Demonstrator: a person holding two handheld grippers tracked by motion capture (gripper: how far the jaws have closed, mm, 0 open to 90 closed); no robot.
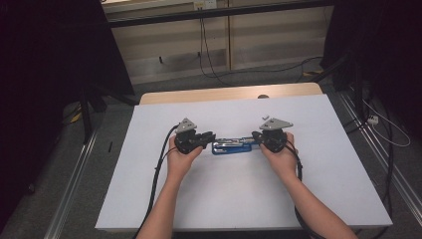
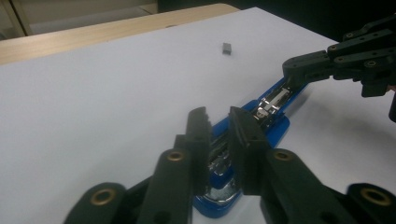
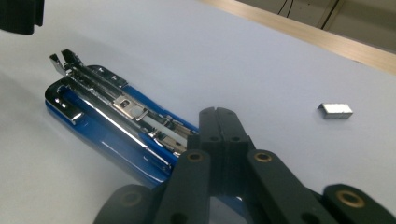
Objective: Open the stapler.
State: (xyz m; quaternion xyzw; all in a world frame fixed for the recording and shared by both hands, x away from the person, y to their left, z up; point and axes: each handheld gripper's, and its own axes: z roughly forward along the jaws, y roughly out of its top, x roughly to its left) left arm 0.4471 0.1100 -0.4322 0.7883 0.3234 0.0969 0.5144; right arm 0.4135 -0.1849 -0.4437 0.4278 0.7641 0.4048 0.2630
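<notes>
A blue stapler lies swung open on the white table, its chrome staple channel facing up. My left gripper is at its left end. In the left gripper view its jaws stand a narrow gap apart over the stapler's near end, and the pads press on nothing. My right gripper is at the stapler's right end. In the right gripper view its jaws are closed tip to tip above that end, and I cannot tell whether they touch the stapler.
A small grey block of staples lies loose on the table beyond the stapler, toward the far edge. A wooden strip borders the far side. Cables trail from both grippers along the forearms.
</notes>
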